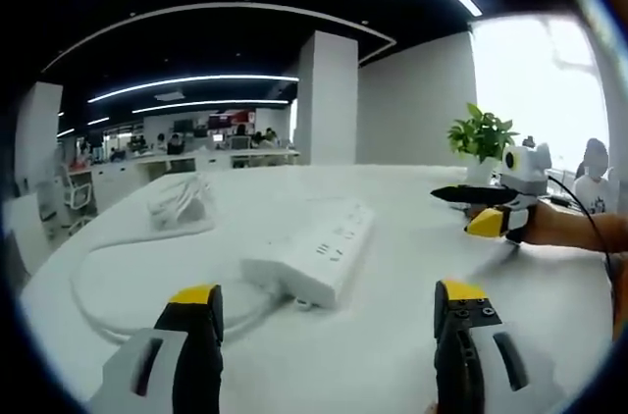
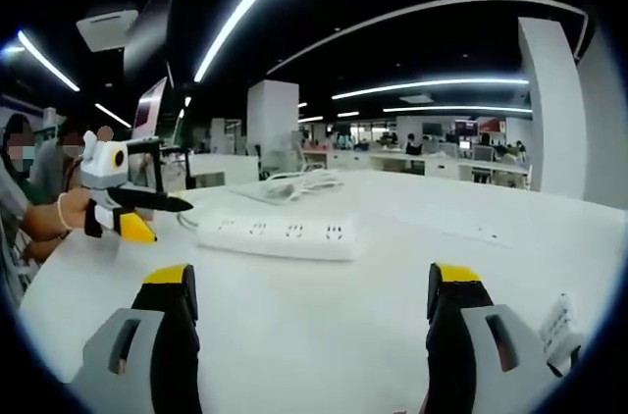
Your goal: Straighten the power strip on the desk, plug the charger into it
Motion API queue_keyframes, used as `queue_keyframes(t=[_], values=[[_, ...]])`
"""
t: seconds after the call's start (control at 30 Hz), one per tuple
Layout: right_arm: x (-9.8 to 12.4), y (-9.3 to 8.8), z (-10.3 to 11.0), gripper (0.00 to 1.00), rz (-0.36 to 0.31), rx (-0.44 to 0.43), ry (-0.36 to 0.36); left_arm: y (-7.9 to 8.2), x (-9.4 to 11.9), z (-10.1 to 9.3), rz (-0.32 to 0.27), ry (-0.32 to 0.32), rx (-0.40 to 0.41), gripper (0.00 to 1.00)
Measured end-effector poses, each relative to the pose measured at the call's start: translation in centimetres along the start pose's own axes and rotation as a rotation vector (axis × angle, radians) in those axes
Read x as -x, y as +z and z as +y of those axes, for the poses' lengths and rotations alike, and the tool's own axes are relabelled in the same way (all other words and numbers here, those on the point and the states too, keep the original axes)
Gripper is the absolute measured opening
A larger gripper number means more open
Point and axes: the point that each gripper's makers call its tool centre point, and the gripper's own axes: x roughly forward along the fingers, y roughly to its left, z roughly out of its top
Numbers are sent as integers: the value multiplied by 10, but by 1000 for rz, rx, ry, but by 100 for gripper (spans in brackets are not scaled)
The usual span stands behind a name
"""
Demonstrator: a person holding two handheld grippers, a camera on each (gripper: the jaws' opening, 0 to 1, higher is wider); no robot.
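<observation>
The power strip [image 1: 312,253] lay at the centre of the left gripper view on the white worktop [image 1: 392,355] (its cord looping lower left). Both grippers, left gripper [image 1: 329,311] and right gripper [image 2: 311,298], stood wide open, empty. A white bundle [image 1: 180,201] sat upper left.

Ceiling light strips [image 2: 245,12] glow above me; a window [image 1: 540,90] blows out white in my left gripper view. Fisheye edges bend, background soft.
</observation>
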Motion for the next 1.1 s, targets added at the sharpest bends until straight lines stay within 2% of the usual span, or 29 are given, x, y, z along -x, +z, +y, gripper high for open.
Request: queue_keyframes(t=[0.17, 0.57, 0.93, 1.0, 1.03, 1.1], values=[[-9, -2, -1, 97, 2, -13, 10, 1, -4, 0, -3, 4, 8, 90], [-19, 1, -4, 97, 13, 26, 6, -1, -7, 8, 6, 27, 12, 90], [-32, -1, -7, 97, 30, 12, 21, -4, -13, 14, 9, 47, 27, 90], [-35, -4, -5, 97, 48, 21, 44, -4, -14, 15, 10, 48, 29, 89], [-37, -7, 2, 97, 71, 12, 97, -5, -14, 15, 13, 48, 27, 89], [-42, -8, 1, 97, 84, -8, 106, -7, -15, 15, 19, 49, 25, 89]])
